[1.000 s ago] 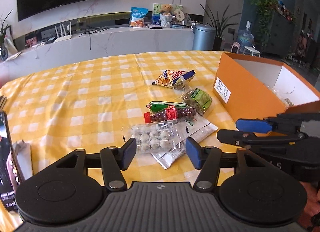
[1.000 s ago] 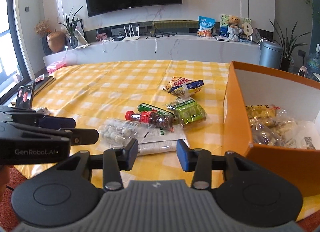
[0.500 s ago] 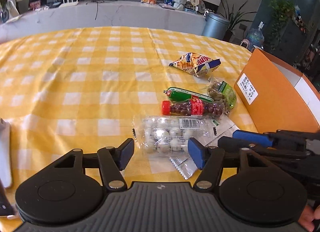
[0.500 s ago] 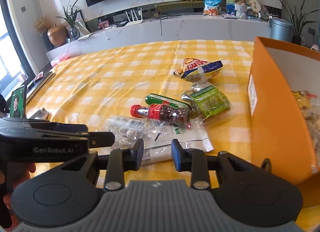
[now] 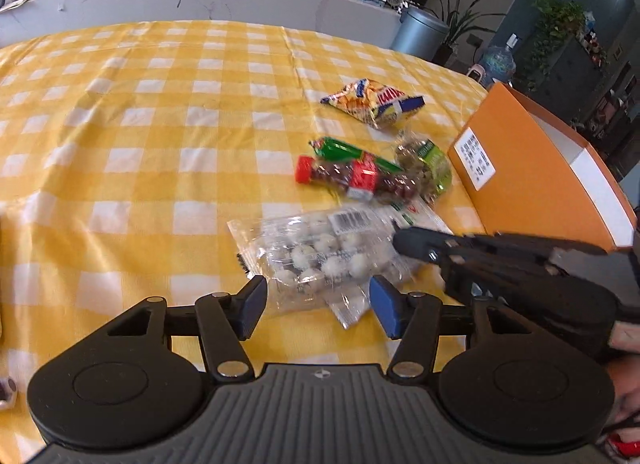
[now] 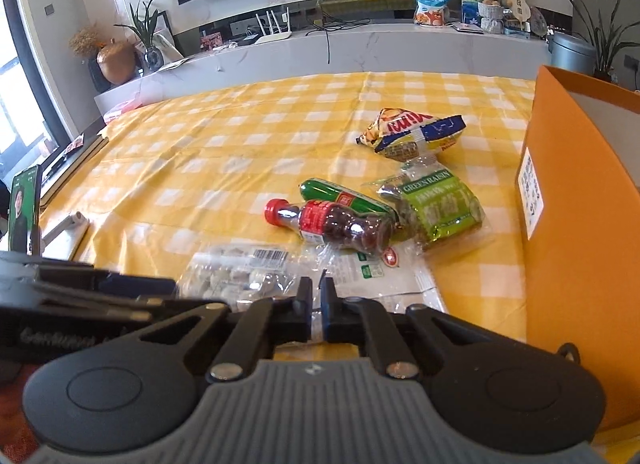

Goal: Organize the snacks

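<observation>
A clear bag of white candy balls [image 5: 316, 248] lies nearest on the yellow checked cloth, on top of a flat white packet [image 5: 416, 216]. My right gripper [image 6: 318, 292] is shut on the clear bag's right edge, with film showing between the pads. My left gripper [image 5: 318, 300] hangs over the bag's near end. Its jaws are closing with the bag between them, and the pads are not pressing on it. Beyond lie a red-capped bottle [image 5: 352, 180], a green stick [image 5: 348, 152], a green raisin bag [image 6: 440, 208] and a chips bag [image 5: 376, 102]. An orange box [image 6: 568, 224] stands to the right.
A phone [image 6: 22, 212] stands propped at the table's left edge beside a white stand. Bare checked cloth [image 5: 140, 124] stretches left and behind the snacks. A white counter with a router and a teddy bear runs along the far wall.
Both grippers came forward and down onto the clear bag. The right jaws went from open to shut on its edge. The left jaws narrowed a little.
</observation>
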### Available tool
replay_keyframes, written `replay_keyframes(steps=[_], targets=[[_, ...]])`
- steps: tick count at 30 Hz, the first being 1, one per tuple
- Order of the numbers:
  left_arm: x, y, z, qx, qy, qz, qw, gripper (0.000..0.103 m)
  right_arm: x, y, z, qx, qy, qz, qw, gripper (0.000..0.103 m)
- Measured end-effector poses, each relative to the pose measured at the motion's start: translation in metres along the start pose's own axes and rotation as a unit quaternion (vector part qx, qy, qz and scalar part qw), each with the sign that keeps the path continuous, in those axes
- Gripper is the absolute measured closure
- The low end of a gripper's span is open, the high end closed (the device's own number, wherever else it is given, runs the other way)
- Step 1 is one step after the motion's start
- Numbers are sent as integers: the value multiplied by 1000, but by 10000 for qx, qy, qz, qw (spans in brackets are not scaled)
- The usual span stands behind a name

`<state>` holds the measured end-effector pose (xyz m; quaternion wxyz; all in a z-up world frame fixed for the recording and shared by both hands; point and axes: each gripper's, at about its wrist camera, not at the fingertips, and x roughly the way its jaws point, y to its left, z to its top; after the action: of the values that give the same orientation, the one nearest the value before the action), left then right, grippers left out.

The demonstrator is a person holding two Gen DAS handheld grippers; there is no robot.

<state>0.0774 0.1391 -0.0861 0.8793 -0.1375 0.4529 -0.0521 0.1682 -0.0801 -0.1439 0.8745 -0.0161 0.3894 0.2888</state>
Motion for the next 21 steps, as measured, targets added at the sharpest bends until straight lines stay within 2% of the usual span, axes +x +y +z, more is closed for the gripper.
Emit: replay_keyframes(steps=[4,7,9,12,16,19,21], targets=[[-3,-7,-5,317,87,55,9994,45,3,0,3,-5,-46,-47,10000,101],[-8,-11,-1,785,-130,380,9961,44,1,-2,3,67,-56,-102,9999,99],[-13,-16,4,1250,-300,483,9905,35,-3,-4,2,127,-84,-156,9998,98],[-13,-21,14,1953,-362,354,9794,25,-11,-8,-1,173,-121,-273,9994,97],[6,-24,24,2716,74,108,9623,22,-15,-13,-6,250,-93,-448,9986,88],[24,-23,28,3046,417,-55,9515,22,-17,-15,-10,268,-82,-506,9983,84],[33,-23,30,3161,576,-169,9468,15,-17,-17,-11,290,-67,-531,9981,83]])
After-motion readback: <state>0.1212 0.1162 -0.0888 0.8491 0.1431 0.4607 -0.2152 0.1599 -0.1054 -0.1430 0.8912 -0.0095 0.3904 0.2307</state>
